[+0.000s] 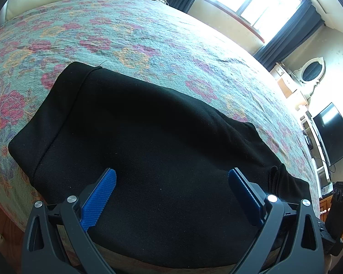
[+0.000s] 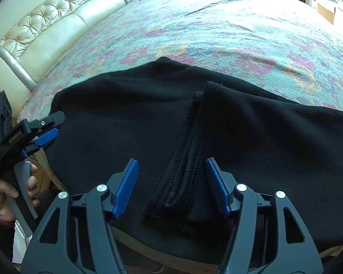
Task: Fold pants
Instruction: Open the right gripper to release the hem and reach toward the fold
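Observation:
Black pants [image 1: 148, 125] lie spread on the flowered bedspread [image 1: 125, 29] close to the bed's near edge. My left gripper [image 1: 171, 175] hovers just above the cloth, open wide, nothing between its blue pads [image 1: 98, 196]. In the right wrist view the pants [image 2: 125, 105] show a stitched hem strip [image 2: 185, 159] running toward me. My right gripper [image 2: 171, 162] is open astride that strip, and its pads [image 2: 125, 187] do not touch it. The left gripper [image 2: 45, 134] also appears at the left edge, held by a hand [image 2: 2, 196] over the pants' corner.
A tufted cream headboard [image 2: 45, 22] runs along the bed's left side. The wooden bed frame edge [image 2: 148, 248] shows under the pants. A window with dark curtains [image 1: 292, 34], a dresser with an oval mirror [image 1: 311, 70] and a television [image 1: 333, 132] stand beyond the bed.

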Motion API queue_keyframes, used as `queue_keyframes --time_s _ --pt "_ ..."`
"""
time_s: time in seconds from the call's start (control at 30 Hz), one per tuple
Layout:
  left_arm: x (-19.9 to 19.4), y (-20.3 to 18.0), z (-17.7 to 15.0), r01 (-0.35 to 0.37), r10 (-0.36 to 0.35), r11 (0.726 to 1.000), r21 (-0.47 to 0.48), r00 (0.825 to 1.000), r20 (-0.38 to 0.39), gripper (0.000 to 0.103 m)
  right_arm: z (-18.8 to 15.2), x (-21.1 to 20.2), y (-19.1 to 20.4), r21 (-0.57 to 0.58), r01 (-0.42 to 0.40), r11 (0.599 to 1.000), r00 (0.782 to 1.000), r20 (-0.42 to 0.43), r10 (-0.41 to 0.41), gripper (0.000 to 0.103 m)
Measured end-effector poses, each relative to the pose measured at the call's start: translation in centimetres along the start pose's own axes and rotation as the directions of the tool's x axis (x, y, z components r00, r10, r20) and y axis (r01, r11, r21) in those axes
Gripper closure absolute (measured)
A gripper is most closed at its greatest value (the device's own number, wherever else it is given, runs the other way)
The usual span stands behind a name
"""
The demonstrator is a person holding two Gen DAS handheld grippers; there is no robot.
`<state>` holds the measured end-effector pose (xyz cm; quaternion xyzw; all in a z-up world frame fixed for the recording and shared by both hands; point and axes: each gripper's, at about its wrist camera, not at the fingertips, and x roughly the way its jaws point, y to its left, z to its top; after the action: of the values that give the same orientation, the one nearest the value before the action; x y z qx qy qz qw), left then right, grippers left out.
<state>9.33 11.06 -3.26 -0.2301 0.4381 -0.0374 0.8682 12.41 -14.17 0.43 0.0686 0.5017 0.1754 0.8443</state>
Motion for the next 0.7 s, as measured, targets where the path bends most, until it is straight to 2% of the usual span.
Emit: queue_keyframes --time_s 0.07,0.2,0.3,0.4,0.47,0.5,0.57,0.63,0.67,0.7 --pt "0.0 0.1 0.0 0.004 -0.004 1.0 -0.005 1.0 0.0 0.006 0.1 -1.8 -0.8 0.032 -0.045 0.998 0.998 0.037 0.044 0.043" --pt "-0.1 0.2 0.2 0.015 -0.015 1.0 -0.021 1.0 0.002 0.006 0.3 -6.8 -4.2 0.075 -0.034 0.997 0.991 0.133 0.024 0.043" --pt "-0.1 0.3 0.2 0.02 -0.02 0.999 -0.026 1.0 0.002 0.006 -0.5 -10.2 -9.3 0.179 -0.001 0.984 0.983 0.178 -0.032 0.043" --pt "-0.1 0.3 0.2 0.02 -0.02 1.0 -0.024 1.0 0.003 0.006 -2.5 -12.8 -15.7 0.332 0.039 0.943 0.975 0.194 -0.109 0.043" --pt "0.0 0.2 0.1 0.016 -0.016 1.0 -0.018 1.0 0.005 0.006 -4.9 -14.0 -20.1 0.457 0.045 0.888 0.97 0.193 -0.148 0.043" --pt "0.0 0.2 0.0 0.013 -0.013 1.0 -0.014 1.0 0.006 0.006 -6.3 -14.2 -22.0 0.521 0.012 0.854 0.973 0.191 -0.131 0.043" --pt "0.0 0.1 -0.1 0.008 -0.008 1.0 -0.008 1.0 0.008 0.006 -8.9 -13.4 -25.1 0.631 -0.146 0.762 0.975 0.22 0.005 0.043" --pt "0.0 0.0 -0.2 0.004 -0.004 1.0 -0.002 1.0 0.009 0.006 -10.6 -11.8 -26.6 0.696 -0.318 0.644 0.945 0.29 0.154 0.043" --pt "0.0 0.0 -0.1 0.003 -0.003 1.0 0.001 1.0 0.008 0.006 -11.1 -10.9 -26.8 0.71 -0.367 0.601 0.929 0.303 0.21 0.043" --pt "0.0 0.0 -0.1 0.004 -0.004 1.0 0.001 1.0 0.007 0.006 -11.3 -10.0 -26.8 0.719 -0.387 0.577 0.922 0.302 0.242 0.043"
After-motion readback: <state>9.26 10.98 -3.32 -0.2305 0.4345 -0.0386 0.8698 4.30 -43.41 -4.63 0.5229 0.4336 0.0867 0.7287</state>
